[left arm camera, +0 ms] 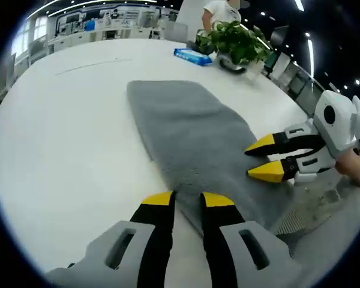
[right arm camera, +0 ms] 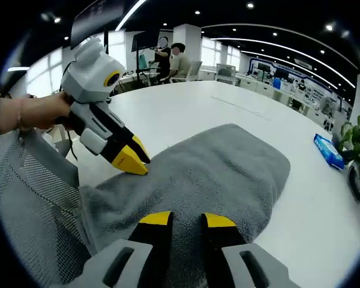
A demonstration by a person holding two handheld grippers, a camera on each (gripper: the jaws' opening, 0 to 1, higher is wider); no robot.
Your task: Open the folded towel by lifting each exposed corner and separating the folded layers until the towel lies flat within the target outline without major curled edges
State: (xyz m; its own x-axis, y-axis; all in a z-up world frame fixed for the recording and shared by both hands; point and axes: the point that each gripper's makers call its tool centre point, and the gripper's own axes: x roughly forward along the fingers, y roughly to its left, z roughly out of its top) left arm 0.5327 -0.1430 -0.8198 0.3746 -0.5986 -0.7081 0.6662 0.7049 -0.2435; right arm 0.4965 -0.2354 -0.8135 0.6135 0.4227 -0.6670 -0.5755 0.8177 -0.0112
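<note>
1. A grey towel (left arm camera: 195, 141) lies folded on the white table (left arm camera: 66, 138), a long shape running away from the near edge; in the right gripper view its near end (right arm camera: 222, 180) hangs a little over the table edge onto a grey mesh chair back (right arm camera: 30, 198).
2. The left gripper (left arm camera: 188, 199) sits at the towel's near edge, its yellow-tipped jaws slightly apart with a narrow gap between them – nothing is caught there. One tip is over the bare table just beside the towel's edge, the other over the cloth.
3. In the right gripper view the same tool enters from the left, held by a hand (right arm camera: 33, 114), its yellow tip touching or just above the towel's side edge.
4. The right gripper (right arm camera: 186, 219) is low over the towel's near end, jaws likewise parted by a small gap and holding nothing. From the left gripper view it comes in from the right, tips spread over the cloth.
5. At the far side of the table stand a potted plant (left arm camera: 234, 39) and, near it, a blue packet (left arm camera: 193, 56).
6. People sit at desks in the office background – too distant for detail.
</note>
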